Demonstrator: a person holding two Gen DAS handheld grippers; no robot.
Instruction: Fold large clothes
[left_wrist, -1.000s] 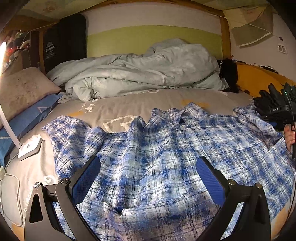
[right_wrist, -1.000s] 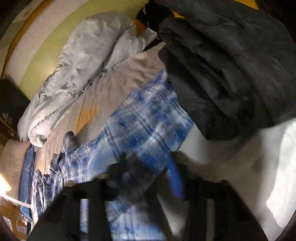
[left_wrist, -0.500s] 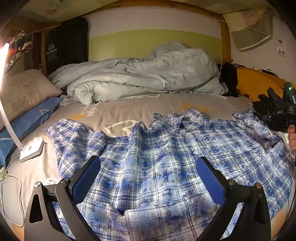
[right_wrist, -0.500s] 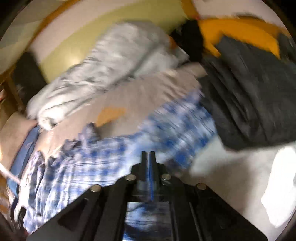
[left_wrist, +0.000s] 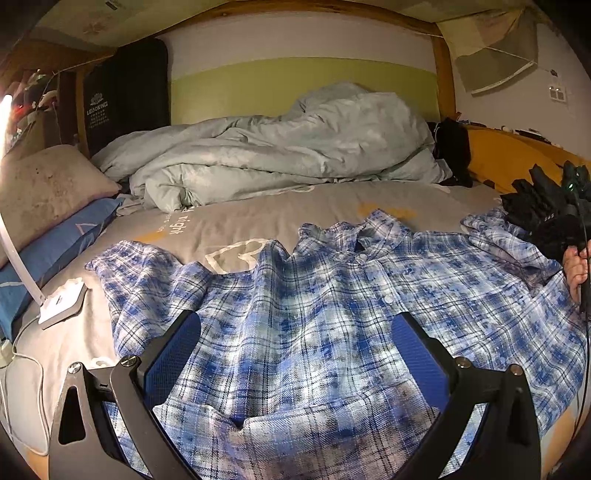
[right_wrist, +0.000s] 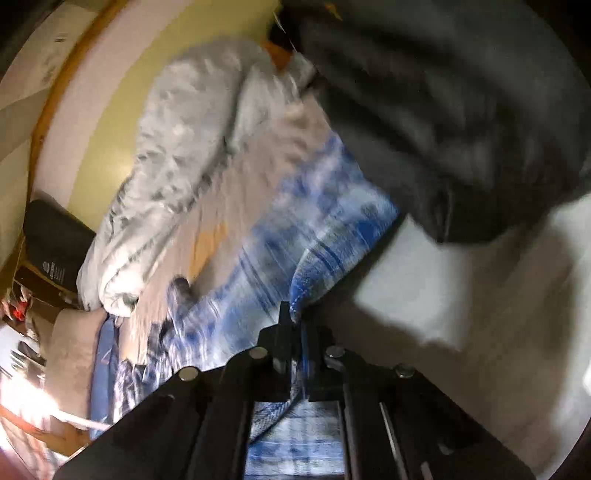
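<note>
Item one, my left gripper (left_wrist: 295, 354): jaws spread wide, nothing between them, hanging over the front of the blue plaid shirt (left_wrist: 332, 314), which lies flat and face up across the grey bedsheet (left_wrist: 258, 218), collar toward the rumpled pale duvet (left_wrist: 280, 147). Item two, my right gripper (right_wrist: 293, 325): jaws have just been closing and now pinch a fold of the shirt's sleeve (right_wrist: 325, 236) at its edge, beside a dark garment (right_wrist: 461, 122). Also listed: a hand (left_wrist: 576, 269) on that gripper's handle, a white lamp base (left_wrist: 61, 301), pillows (left_wrist: 48, 192).
</note>
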